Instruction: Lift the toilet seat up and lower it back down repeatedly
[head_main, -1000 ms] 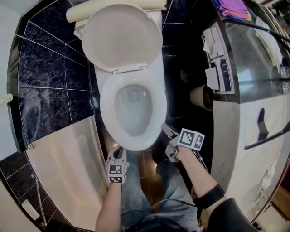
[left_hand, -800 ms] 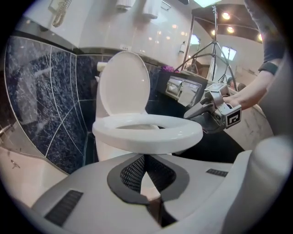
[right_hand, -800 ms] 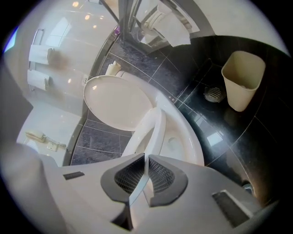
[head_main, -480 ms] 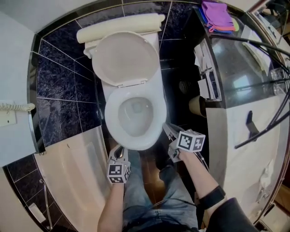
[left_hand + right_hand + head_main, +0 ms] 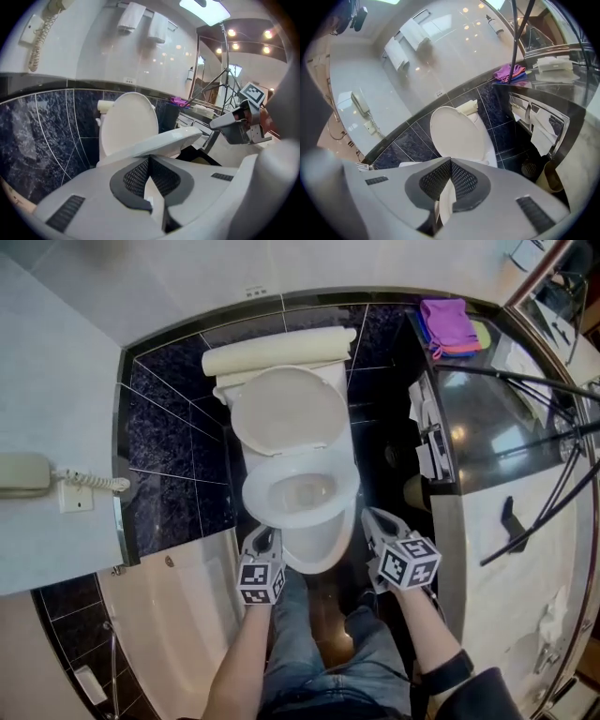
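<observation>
The toilet (image 5: 302,507) was glossy white with a creamier lid (image 5: 289,413), against wall tiles (image 5: 178,451) of near-black blue, marbled with white veins and crossed by thin pale grout lines. A purple cloth (image 5: 448,322) lay at the far corner of the dark, mirror-glossy counter (image 5: 487,418), and the phone (image 5: 23,474) and its coiled cord were beige. The left gripper (image 5: 262,542) and right gripper (image 5: 377,521) were light grey with dark grey mesh-patterned pads (image 5: 137,177), each bearing a white cube of black square markers, above blue-grey jeans (image 5: 300,643) and a brown floor (image 5: 333,610)
</observation>
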Available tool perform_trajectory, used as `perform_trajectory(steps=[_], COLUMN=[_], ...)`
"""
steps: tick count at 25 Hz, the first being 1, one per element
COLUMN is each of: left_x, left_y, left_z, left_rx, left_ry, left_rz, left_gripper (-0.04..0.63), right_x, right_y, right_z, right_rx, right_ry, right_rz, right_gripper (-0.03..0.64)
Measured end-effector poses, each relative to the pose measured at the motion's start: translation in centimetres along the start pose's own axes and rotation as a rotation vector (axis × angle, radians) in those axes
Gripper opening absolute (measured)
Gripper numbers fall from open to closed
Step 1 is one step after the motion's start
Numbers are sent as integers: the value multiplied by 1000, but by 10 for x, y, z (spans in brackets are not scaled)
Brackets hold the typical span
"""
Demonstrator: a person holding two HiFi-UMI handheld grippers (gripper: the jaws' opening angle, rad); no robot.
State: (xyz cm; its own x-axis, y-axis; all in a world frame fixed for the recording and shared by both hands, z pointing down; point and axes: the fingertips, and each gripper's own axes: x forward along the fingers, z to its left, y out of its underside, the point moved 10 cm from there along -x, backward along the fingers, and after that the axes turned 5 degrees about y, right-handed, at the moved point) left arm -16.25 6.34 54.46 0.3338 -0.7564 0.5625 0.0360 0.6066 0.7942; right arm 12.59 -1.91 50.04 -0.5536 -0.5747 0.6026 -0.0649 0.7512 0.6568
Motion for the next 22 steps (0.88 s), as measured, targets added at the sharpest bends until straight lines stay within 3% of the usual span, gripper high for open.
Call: perform_trajectory(steps=[11,17,22], left_x=[49,84,111], left_y=[-96,-141,-159], left_z=[47,69,91], left_rx=[65,104,135], left_ry=[-11,-2,-10], left_rz=[-74,-101,-111], left_gripper=[0,0,0], right_x=[7,34,46], right_y=[-54,-82,-97], right_z=[34,53,62], right_rx=[-151,-300,-292], right_ry=[26,32,26], right_rz=[-58,-71,-86], right_gripper=[11,11,11])
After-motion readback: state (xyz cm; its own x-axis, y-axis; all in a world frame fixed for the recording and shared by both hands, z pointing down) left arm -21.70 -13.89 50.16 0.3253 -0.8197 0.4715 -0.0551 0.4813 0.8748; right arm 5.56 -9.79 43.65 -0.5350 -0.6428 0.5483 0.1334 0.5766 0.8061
